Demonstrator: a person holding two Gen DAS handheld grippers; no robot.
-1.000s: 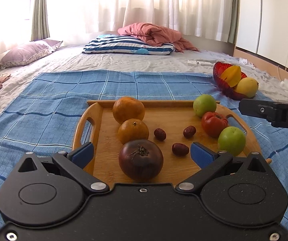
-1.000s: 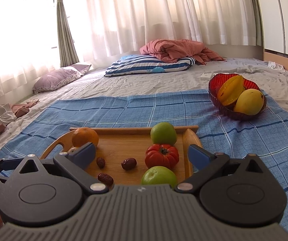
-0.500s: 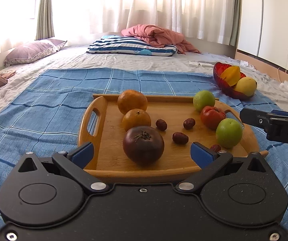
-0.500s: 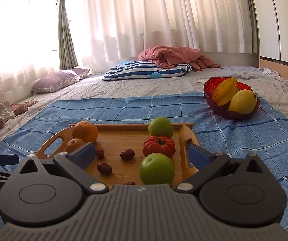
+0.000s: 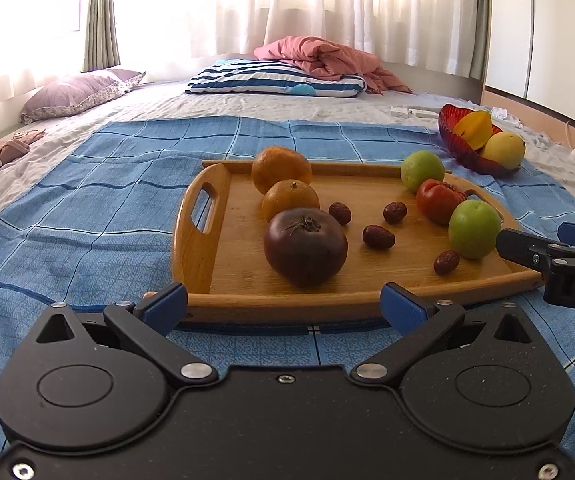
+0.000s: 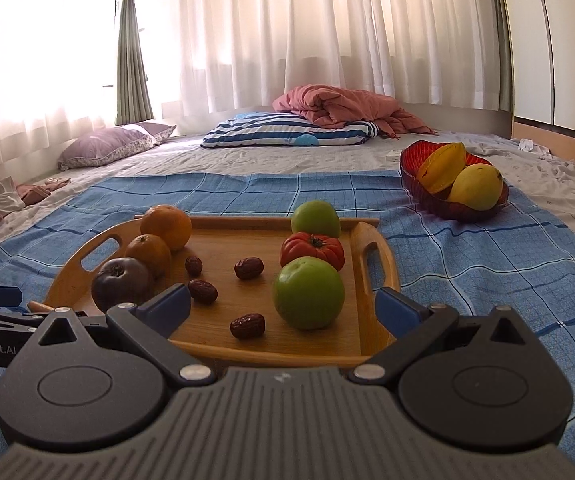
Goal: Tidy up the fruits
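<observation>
A wooden tray (image 5: 223,276) lies on a blue checked cloth. On it are a dark purple tomato (image 5: 305,252), two oranges (image 5: 290,200), two green apples (image 5: 474,229), a red tomato (image 5: 438,200) and several dates (image 5: 378,237). My left gripper (image 5: 285,306) is open and empty, just short of the tray's near edge. My right gripper (image 6: 283,306) is open and empty, at the tray's near right part, in front of a green apple (image 6: 308,293). A red bowl (image 6: 427,196) at the far right holds a starfruit and a mango.
The cloth (image 5: 87,216) covers a bed. A striped pillow (image 5: 275,80), a pink blanket (image 5: 319,56) and a purple pillow (image 5: 79,94) lie at the back. Curtains hang behind. A wooden ledge and cupboards run along the right.
Both grippers have drawn back from the tray and risen a little. The whole tray now shows in both views. The fruits have not moved.
</observation>
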